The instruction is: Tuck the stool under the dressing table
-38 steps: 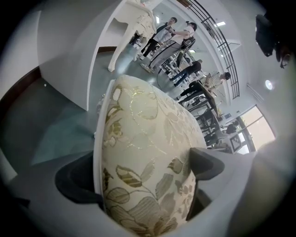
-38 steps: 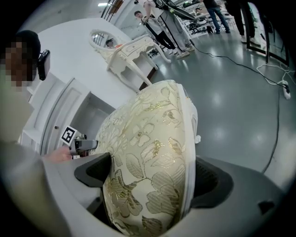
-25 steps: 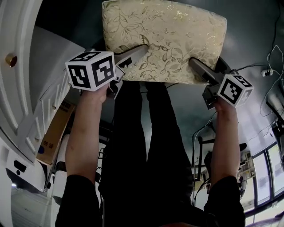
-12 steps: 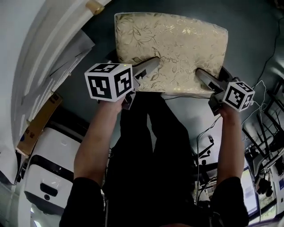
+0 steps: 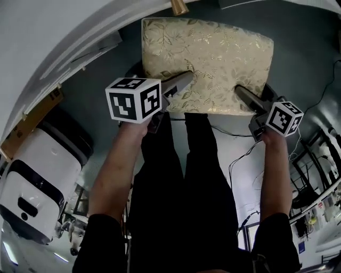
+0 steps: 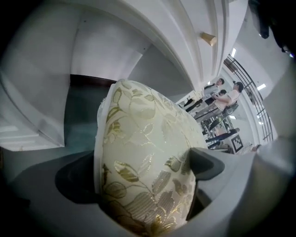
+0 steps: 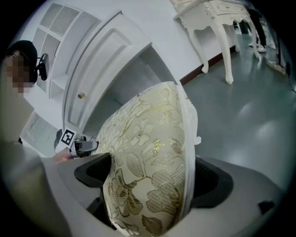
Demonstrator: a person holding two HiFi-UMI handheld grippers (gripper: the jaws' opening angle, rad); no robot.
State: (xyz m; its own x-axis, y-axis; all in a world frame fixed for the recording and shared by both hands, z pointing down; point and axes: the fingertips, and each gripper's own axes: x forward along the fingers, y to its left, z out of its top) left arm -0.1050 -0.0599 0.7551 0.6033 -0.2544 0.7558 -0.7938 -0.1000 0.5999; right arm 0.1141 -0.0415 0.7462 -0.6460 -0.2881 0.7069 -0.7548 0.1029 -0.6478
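Stool (image 5: 208, 64) sits at top centre of head view, its gold-leaf cushion long side across, held off the grey floor (image 5: 303, 53) by both grippers. Far-left corner of the cushion is just beside a gold knob (image 5: 178, 6) on the white panelled front (image 5: 69, 48) that curves across top left; can't tell if they touch. Right of the stool the floor is open; a white table w/ carved legs (image 7: 217, 28) stands well apart in the right gripper view.

Left gripper view: beyond the cushion's far edge there's a recess (image 6: 83, 106) between white walls, w/ floor visible below it. The stool points into it, not yet inside.

Behind the near edge it's tighter – person's black trousers (image 5: 186, 186) directly below, cables (image 5: 248, 154) on the floor at right, a white-and-black machine (image 5: 37, 181) and a cardboard box (image 5: 32, 125) at lower left.

Left gripper (image 5: 181, 81) bites the near edge towards the cushion's left end, jaws spread wide approx. to cushion thickness, one above and one below, both pressed into the fabric. Right gripper (image 5: 242, 93) does the same towards the right end – wide apart, clamped top and bottom, white piping of the cushion against its lower jaw. Cushion dents a little where each upper jaw presses in.
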